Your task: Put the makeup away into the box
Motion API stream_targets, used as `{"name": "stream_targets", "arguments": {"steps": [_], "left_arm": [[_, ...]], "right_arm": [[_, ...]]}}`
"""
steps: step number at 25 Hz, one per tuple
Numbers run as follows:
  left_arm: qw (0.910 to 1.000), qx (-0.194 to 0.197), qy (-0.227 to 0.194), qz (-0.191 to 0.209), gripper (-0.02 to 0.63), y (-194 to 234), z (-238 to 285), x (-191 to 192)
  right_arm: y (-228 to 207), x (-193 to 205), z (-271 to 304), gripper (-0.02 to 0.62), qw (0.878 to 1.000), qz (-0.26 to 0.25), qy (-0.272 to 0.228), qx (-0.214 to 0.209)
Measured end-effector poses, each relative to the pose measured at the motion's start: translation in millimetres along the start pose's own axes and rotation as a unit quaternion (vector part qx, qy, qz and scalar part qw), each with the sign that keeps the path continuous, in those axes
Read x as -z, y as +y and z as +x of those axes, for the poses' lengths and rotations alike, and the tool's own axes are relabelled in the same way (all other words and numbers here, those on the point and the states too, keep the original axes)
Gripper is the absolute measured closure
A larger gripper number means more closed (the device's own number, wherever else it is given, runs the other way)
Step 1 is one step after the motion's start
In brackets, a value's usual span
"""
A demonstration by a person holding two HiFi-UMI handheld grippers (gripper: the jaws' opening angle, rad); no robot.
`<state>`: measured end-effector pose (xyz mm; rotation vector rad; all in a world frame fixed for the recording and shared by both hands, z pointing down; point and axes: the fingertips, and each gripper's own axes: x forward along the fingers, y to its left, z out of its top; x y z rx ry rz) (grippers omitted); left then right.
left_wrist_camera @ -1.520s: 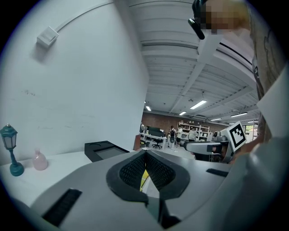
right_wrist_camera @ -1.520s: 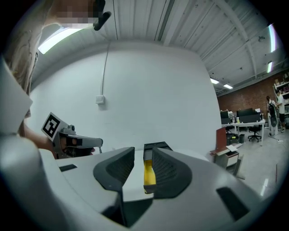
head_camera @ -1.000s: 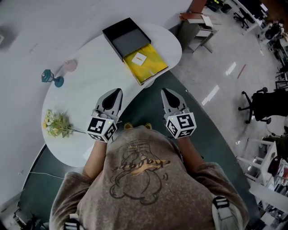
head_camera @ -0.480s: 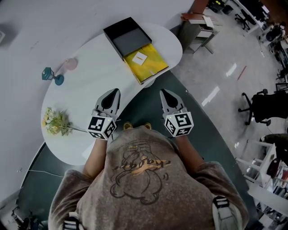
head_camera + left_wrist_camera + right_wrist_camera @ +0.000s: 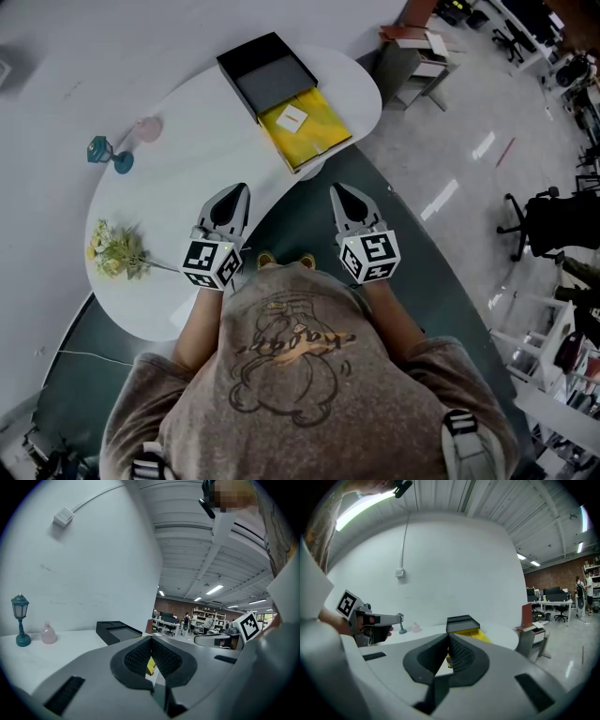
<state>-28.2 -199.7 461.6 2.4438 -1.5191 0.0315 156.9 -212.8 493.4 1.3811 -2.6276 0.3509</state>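
An open box lies at the far end of the white table. Its black half has a grey inside, and its yellow half carries a small white card. A pink bottle stands at the table's left rim. My left gripper hovers over the table's near edge, shut and holding nothing. My right gripper is level with it over the dark floor, also shut and holding nothing. Both point at the box, well short of it. The left gripper view shows the black half and the bottle; the right gripper view shows the box.
A teal lamp figurine stands beside the pink bottle. A small bunch of flowers lies near the table's left front edge. A wall runs behind the table. A low cabinet and office chairs stand off to the right.
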Motion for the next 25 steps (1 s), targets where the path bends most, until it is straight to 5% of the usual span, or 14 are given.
{"name": "stream_targets", "arguments": {"steps": [25], "left_arm": [[0.9996, 0.009, 0.010, -0.023, 0.586, 8, 11, 2]], "right_arm": [[-1, 1, 12, 0.592, 1.000, 0.017, -0.001, 0.001]]}}
